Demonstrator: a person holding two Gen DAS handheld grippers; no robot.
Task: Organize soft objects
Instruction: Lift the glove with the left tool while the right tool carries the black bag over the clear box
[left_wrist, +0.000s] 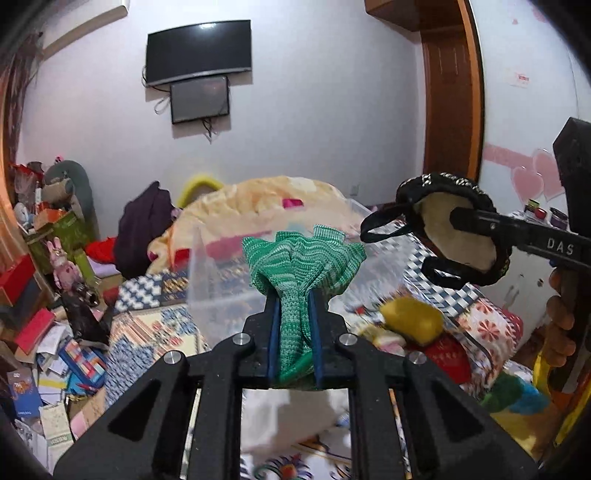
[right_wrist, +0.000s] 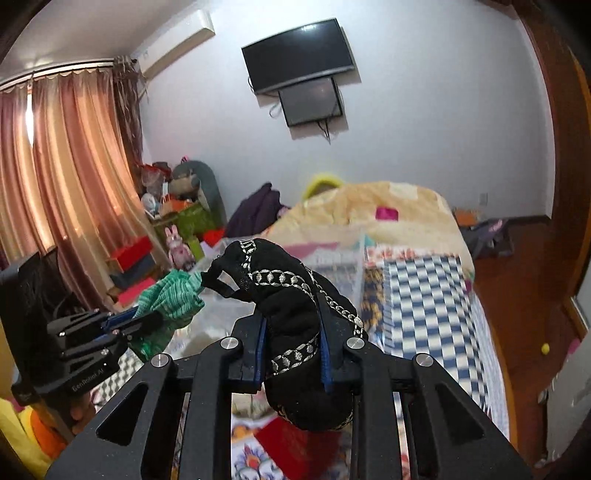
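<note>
My left gripper (left_wrist: 293, 295) is shut on a green knitted cloth (left_wrist: 303, 258) and holds it in the air above a clear plastic box (left_wrist: 221, 280) on the bed. My right gripper (right_wrist: 291, 314) is shut on a black padded garment with silver trim (right_wrist: 288, 295), also held up over the bed. In the left wrist view the right gripper (left_wrist: 465, 216) is at the right with the black garment (left_wrist: 454, 229). In the right wrist view the left gripper (right_wrist: 147, 317) is at the left with the green cloth (right_wrist: 173, 299).
The bed (right_wrist: 424, 288) has a patterned checked cover and a beige blanket (left_wrist: 266, 199). Yellow, red and green soft items (left_wrist: 413, 321) lie on it to the right. Cluttered boxes and papers (left_wrist: 48, 332) fill the floor at left. Curtains (right_wrist: 62, 184) hang at left.
</note>
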